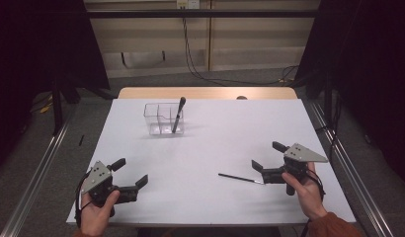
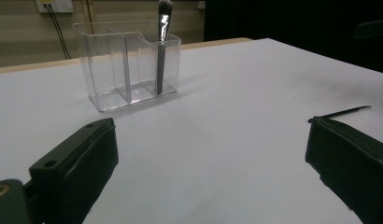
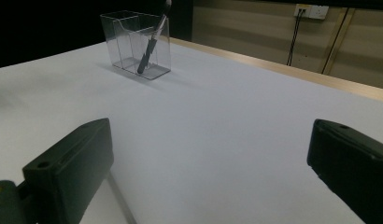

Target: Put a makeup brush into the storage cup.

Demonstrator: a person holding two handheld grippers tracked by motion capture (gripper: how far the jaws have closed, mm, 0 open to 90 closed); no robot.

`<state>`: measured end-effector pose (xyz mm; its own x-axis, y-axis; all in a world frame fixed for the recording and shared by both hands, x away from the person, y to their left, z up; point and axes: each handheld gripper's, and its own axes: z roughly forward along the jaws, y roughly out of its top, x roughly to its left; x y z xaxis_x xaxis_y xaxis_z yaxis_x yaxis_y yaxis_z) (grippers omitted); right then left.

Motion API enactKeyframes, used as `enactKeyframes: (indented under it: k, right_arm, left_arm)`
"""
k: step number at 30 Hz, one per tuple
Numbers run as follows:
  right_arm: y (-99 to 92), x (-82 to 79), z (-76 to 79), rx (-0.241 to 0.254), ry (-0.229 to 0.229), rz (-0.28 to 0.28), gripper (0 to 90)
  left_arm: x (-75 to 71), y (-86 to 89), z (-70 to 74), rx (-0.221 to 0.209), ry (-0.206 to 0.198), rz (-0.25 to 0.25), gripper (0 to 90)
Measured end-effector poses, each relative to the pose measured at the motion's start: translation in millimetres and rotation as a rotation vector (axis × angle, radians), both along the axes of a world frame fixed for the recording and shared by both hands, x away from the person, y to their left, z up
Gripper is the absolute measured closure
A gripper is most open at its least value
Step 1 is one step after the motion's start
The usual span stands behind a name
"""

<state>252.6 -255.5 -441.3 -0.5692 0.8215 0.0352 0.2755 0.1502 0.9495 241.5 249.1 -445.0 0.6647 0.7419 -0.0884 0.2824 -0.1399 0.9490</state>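
Observation:
A clear plastic organizer (image 1: pixel 161 120) with several compartments stands at the back middle of the white table. A dark brush (image 1: pixel 178 114) leans upright in its right compartment. A thin dark stick (image 1: pixel 239 178) lies flat on the table, just left of my right gripper (image 1: pixel 266 155). That gripper is open and empty and rests near the right edge. My left gripper (image 1: pixel 132 172) is open and empty at the front left. The left gripper view shows the organizer (image 2: pixel 126 65), the brush (image 2: pixel 161 51) and the stick (image 2: pixel 343 112). The right gripper view shows the organizer (image 3: pixel 136 44) and brush (image 3: pixel 150 44).
The white table top (image 1: pixel 215 143) has a wooden strip (image 1: pixel 205 93) along its far edge. Metal rails (image 1: pixel 37 168) run along both sides. Cables (image 1: pixel 190 54) hang on the back wall.

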Motion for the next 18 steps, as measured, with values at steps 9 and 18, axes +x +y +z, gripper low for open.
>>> enactKeyframes:
  k: [9,18]
  right_arm:
    - [10.1,14.6,5.7,-0.038,0.025,0.036,0.2]
    - [19.9,28.7,13.3,-0.157,0.133,0.103,1.0]
  left_arm:
    - [-0.3,0.2,0.5,0.009,-0.005,-0.010,2.6]
    - [0.6,-2.3,-0.1,0.033,-0.002,-0.028,2.6]
